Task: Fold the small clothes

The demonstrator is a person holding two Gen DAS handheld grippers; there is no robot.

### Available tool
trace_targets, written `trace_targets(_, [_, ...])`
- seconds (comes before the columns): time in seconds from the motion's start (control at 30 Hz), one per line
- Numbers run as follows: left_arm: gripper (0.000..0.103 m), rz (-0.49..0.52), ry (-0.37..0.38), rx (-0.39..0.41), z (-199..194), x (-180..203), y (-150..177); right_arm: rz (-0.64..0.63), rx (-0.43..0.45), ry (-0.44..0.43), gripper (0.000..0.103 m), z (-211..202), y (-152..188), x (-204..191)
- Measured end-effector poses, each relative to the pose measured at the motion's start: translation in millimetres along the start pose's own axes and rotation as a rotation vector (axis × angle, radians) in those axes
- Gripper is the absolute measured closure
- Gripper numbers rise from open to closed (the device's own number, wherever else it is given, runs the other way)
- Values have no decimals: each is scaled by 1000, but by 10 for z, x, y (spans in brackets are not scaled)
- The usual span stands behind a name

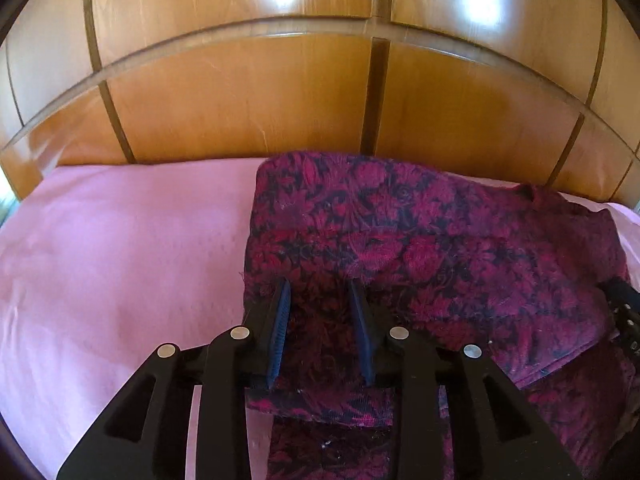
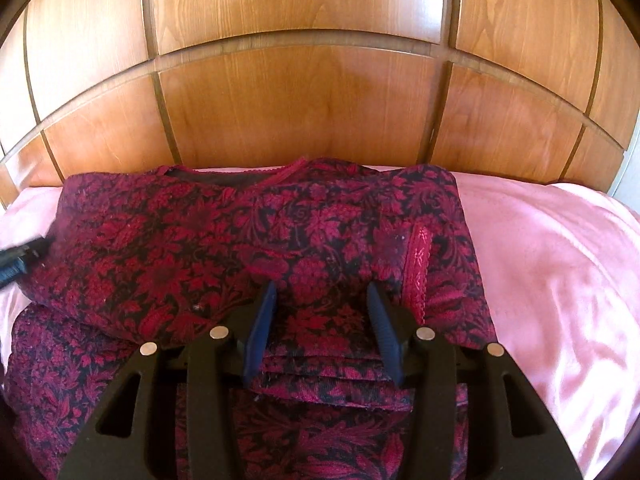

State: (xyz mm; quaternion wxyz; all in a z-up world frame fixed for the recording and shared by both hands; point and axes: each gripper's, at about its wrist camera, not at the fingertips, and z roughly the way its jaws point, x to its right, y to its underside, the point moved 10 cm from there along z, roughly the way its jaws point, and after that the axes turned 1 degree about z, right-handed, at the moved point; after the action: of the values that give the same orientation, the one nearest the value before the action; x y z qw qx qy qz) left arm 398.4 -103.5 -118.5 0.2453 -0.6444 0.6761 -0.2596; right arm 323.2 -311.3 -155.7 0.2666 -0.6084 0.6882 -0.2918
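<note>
The dark-red-and-black floral knit garment point(image 2: 256, 248) lies part-folded on the pink bedsheet point(image 1: 120, 248), at twelve o'clock from both claws; left gripper point(image 1: 320, 292) and right gripper point(image 2: 320, 300) are spread, holding nothing; soft and limp, it looks best pinched at the doubled hem edge.

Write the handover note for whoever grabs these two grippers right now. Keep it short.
Left gripper: open, fingers over the near left part of the red floral garment, gripping nothing.
Right gripper: open, over the near right part of the same garment, beside its lace-trimmed edge.
Garment lies on the pink bedsheet against the wooden headboard, neckline at the far side.
Done: a layer is already folded over; stacked edges show near both grippers.
Left: probably another fold and smoothing. Whether the sleeves are tucked cannot be told.
</note>
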Motion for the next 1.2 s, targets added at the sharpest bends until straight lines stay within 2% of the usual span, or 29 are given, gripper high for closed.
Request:
trace_targets(0.1, [74, -29, 1, 12, -115, -13, -18, 1, 5, 1, 56, -1, 0, 4])
trace_targets(0.3, [74, -32, 27, 89, -666, -92, 72, -1, 9, 1, 56, -6, 1, 4])
trace_targets(0.37, [61, -37, 32, 106, -820, -99, 112, -2, 8, 1, 56, -3, 3, 4])
trace_targets(0.6, [60, -56, 53, 144, -1144, -128, 243, -19, 5, 17, 56, -20, -3, -1])
trace_targets(0.7, [60, -63, 56, 145, -1231, -153, 308, -30, -1, 30, 54, -77, -19, -16])
trace_targets(0.77, [60, -67, 58, 146, -1294, -179, 372, -18, -6, 25, 46, -156, -25, -15])
trace_targets(0.8, [60, -69, 58, 142, -1316, -196, 413, -2, -8, 10, 40, -215, -23, -11])
trace_targets(0.93, [60, -81, 62, 125, -1345, -244, 552, 46, -10, -41, 34, -424, 10, 3])
trace_targets(1.1, [60, -87, 61, 97, -1358, -275, 758, 134, -22, -98, 34, -637, 99, 110])
trace_targets(1.2, [60, -90, 62, 82, -1368, -290, 888, 190, -23, -108, 40, -726, 119, 232])
